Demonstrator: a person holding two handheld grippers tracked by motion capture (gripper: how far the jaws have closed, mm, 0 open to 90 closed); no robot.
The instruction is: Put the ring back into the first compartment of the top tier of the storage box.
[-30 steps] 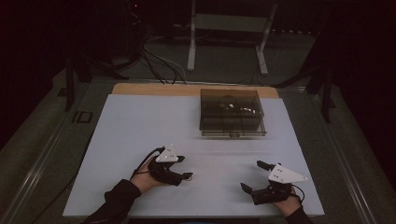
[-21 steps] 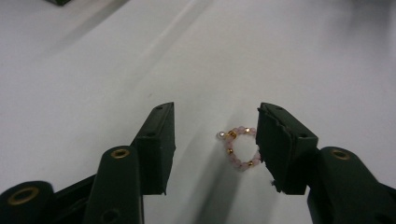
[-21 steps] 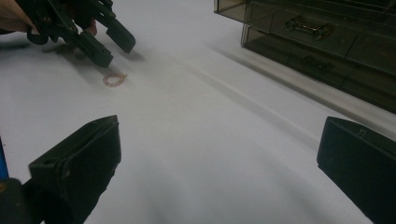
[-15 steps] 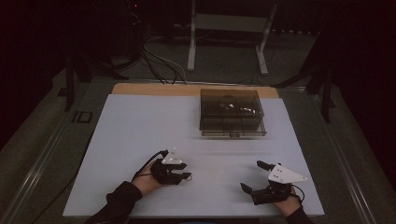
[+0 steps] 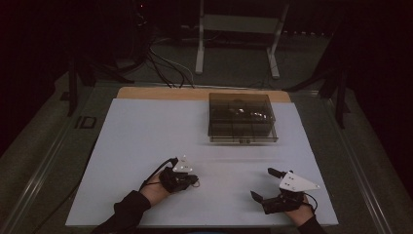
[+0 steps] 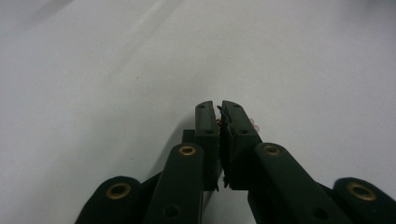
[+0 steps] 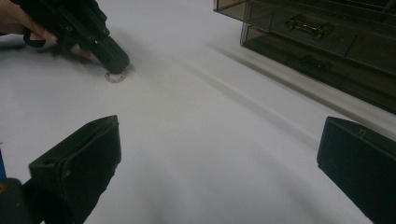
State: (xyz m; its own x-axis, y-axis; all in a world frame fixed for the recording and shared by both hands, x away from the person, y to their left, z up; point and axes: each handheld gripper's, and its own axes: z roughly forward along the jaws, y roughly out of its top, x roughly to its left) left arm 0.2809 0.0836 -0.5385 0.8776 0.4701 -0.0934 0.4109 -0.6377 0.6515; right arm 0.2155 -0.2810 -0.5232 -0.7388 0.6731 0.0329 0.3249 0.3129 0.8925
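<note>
Pressing our left gripper point(image 6: 219, 109) shut on a small pink ring point(image 7: 115, 76), we keep our right gripper point(image 7: 219, 172) wide open, with bare white table point(image 5: 146, 131) before the smoky clear plastic drawer box point(image 5: 241, 117).

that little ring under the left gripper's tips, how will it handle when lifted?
The small ring lies flat on the white tabletop, thin and low, so probably light but hard to get under. The left gripper presses its nearly closed tips on it; it may skid. On edge, it would likely roll.
</note>
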